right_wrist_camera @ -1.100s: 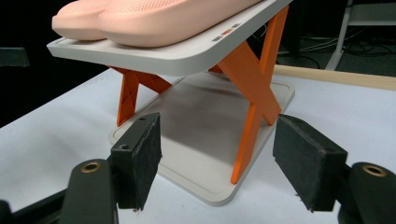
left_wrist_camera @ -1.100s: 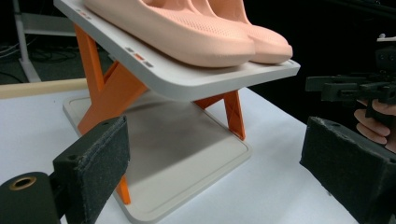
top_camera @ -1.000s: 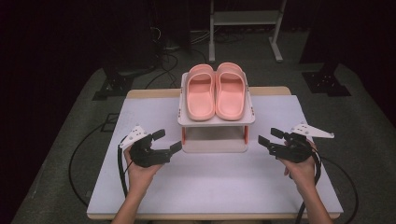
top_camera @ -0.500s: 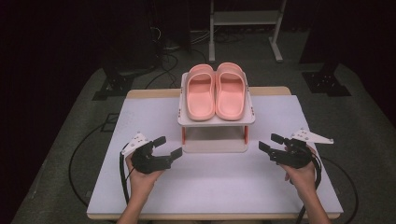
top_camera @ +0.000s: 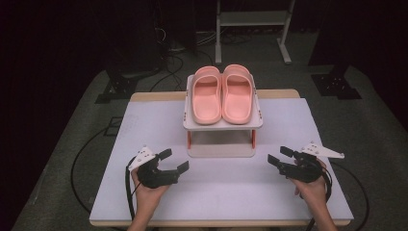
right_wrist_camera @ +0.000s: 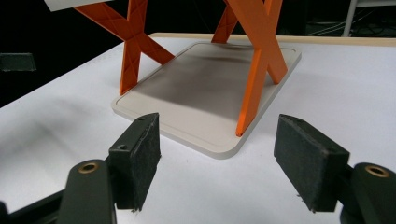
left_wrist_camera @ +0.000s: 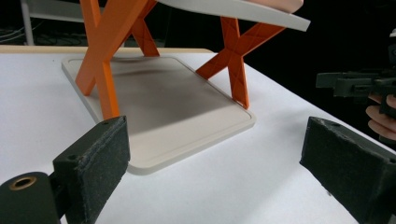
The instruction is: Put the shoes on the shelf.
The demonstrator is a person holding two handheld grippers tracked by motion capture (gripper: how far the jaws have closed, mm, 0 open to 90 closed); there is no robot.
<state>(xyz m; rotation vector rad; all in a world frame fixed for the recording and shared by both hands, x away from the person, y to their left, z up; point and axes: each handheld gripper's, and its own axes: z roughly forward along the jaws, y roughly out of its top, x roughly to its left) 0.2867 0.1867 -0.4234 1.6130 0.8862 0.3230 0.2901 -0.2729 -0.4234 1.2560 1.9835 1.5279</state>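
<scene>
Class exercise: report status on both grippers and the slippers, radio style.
Left gripper open, empty. Right gripper open, empty. Pink slippers side by side atop the rack, untouched. Nothing between.

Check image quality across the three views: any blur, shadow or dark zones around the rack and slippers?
High view: table evenly lit, surroundings nearly black, pink slippers slightly soft. Left gripper view: rack base sharp with a soft shadow under the shelf, near jaws a little soft. Right gripper view: same shadow on the rack base, orange legs crisp, no glare.

Black two-jaw left gripper, right gripper: fuzzy dark pads, brass screw holes, grey triangle plates, black cables trailing.
</scene>
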